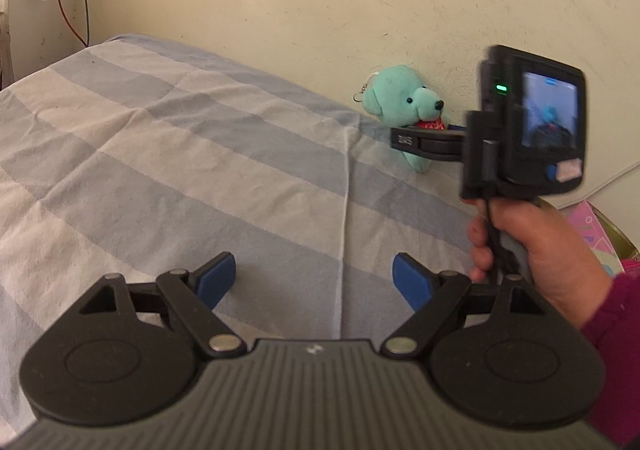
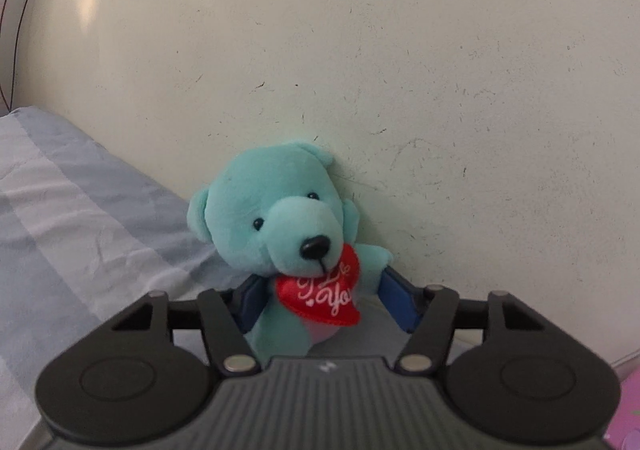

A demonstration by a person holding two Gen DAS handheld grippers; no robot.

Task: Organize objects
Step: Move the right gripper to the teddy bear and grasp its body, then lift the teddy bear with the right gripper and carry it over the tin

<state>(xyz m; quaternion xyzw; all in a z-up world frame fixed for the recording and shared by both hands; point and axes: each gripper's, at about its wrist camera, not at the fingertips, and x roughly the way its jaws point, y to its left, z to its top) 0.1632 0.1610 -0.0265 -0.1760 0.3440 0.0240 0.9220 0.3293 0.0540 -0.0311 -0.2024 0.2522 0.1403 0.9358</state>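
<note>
- Right gripper [image 2: 324,300] holds my teal plush bear [image 2: 276,210] at its torso.
- Bear: soft, light, squashy; I grip mid-body.
- Left gripper [image 1: 314,280] wide, empty.

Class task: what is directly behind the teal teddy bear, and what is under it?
Behind the teddy bear stands the cream wall. The right gripper hides its underside.
</note>
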